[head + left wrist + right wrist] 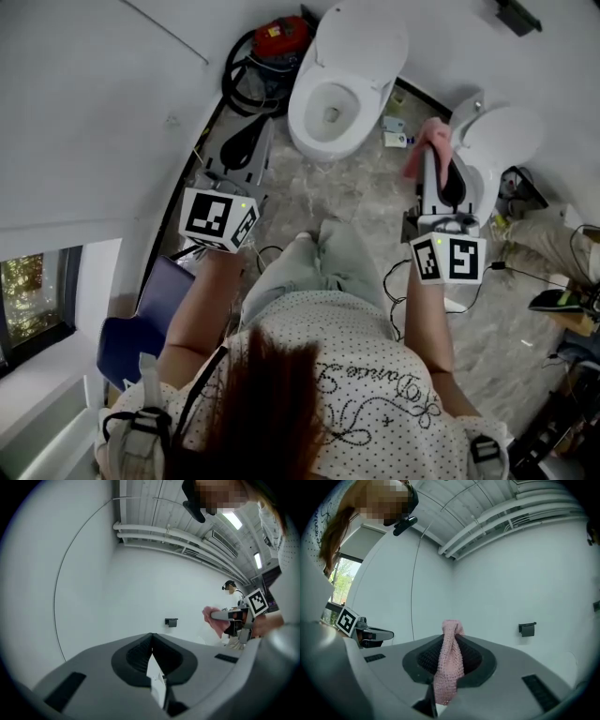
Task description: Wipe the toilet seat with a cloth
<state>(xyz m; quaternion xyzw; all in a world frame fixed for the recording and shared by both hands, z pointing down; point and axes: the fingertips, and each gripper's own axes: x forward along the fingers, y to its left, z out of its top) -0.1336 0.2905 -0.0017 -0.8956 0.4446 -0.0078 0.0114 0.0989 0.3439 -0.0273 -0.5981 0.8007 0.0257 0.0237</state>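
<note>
The pink cloth (449, 677) is clamped between the jaws of the right gripper (451, 639). A bunched end pokes out past the tips, and the rest hangs back down between the jaws. In the head view the right gripper is held out over the floor (366, 197). It is to the right of the toilet (375, 89) and well apart from it, so the cloth touches neither the bowl nor the seat (302, 120). The lid (361, 37) is open behind the bowl.

The left gripper (151, 637) has its jaws closed together with nothing between them. It is held to the left of the toilet, near the wall (103, 112), and also touches nothing. Each gripper view looks up at plain white wall and catches the other gripper off to one side. A small black holder (527, 629) is fixed to the wall.

The person's leg and foot (305, 242) show between the two grippers, pointing toward the toilet. Just beyond the right gripper stands a second white fixture (502, 136). A red vacuum (281, 37) with a looped black hose sits against the wall to the left of the toilet. A few small items lie on the grey marbled floor between the toilet and the white fixture. Cables trail along the floor at the far right.
</note>
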